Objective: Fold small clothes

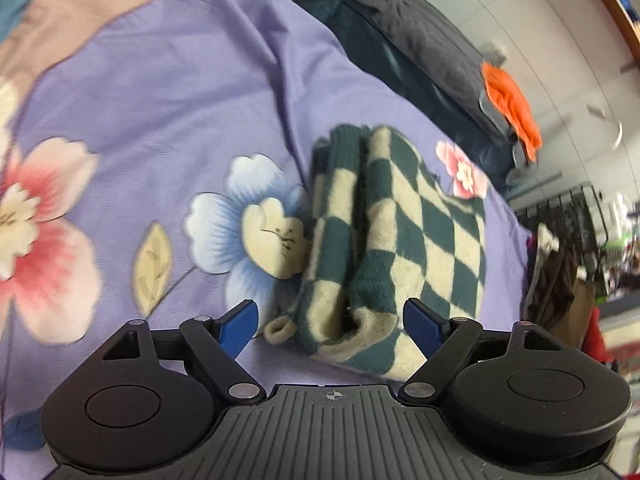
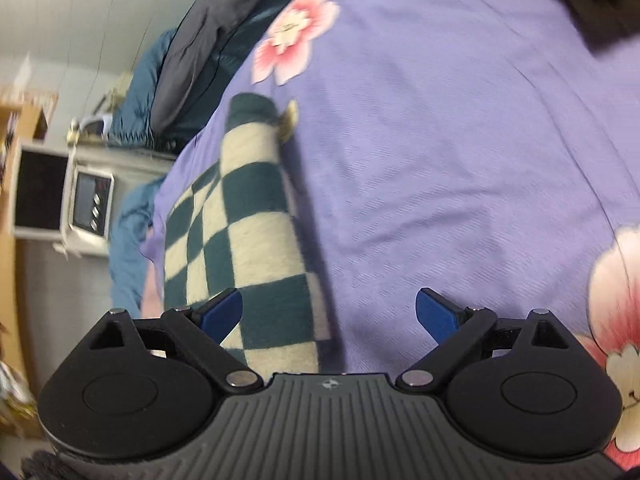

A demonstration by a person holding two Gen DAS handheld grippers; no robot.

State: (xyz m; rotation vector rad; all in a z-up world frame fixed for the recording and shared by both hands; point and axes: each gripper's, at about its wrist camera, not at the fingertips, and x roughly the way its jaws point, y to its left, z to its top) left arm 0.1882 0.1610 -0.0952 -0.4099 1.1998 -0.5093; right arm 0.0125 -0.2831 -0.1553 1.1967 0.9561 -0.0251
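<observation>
A green-and-cream checkered cloth (image 1: 400,232) lies folded on a purple flowered bedsheet (image 1: 192,92). In the left wrist view its near end, with a small loop, sits between the blue fingertips of my left gripper (image 1: 331,326), which stands wide open and does not press on it. In the right wrist view the same cloth (image 2: 248,224) stretches away at the left. My right gripper (image 2: 329,314) is open above it; the left fingertip (image 2: 222,312) is over the cloth's near edge, and the right one is over bare sheet (image 2: 460,152).
A dark grey and teal quilt (image 1: 420,40) is bunched along the bed's far side, with an orange cloth (image 1: 512,108) on it. Past the bed's right edge hang dark clothes (image 1: 556,292). In the right wrist view a white appliance (image 2: 86,204) stands beyond the bed's left edge.
</observation>
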